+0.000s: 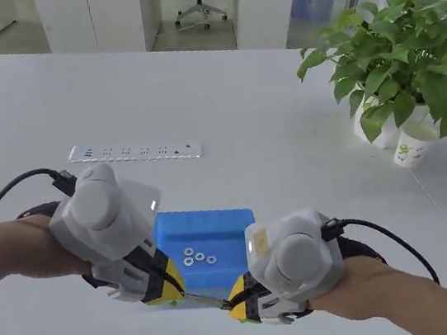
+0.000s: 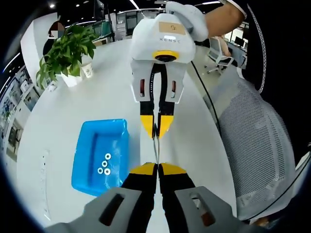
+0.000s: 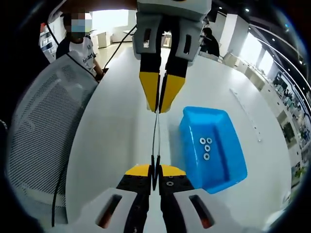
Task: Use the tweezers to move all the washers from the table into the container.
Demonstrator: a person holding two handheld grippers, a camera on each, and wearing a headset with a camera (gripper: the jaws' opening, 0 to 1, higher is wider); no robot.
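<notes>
- The left gripper [image 2: 158, 167] and the right gripper [image 3: 155, 170] meet tip to tip. Each is pinched narrow on one end of the tweezers [image 3: 156, 136], and both ends are buried in the jaws.
- Three washers [image 3: 206, 147] lie in the blue container [image 3: 228, 145]. In the head view, the grippers hide its near edge.
</notes>
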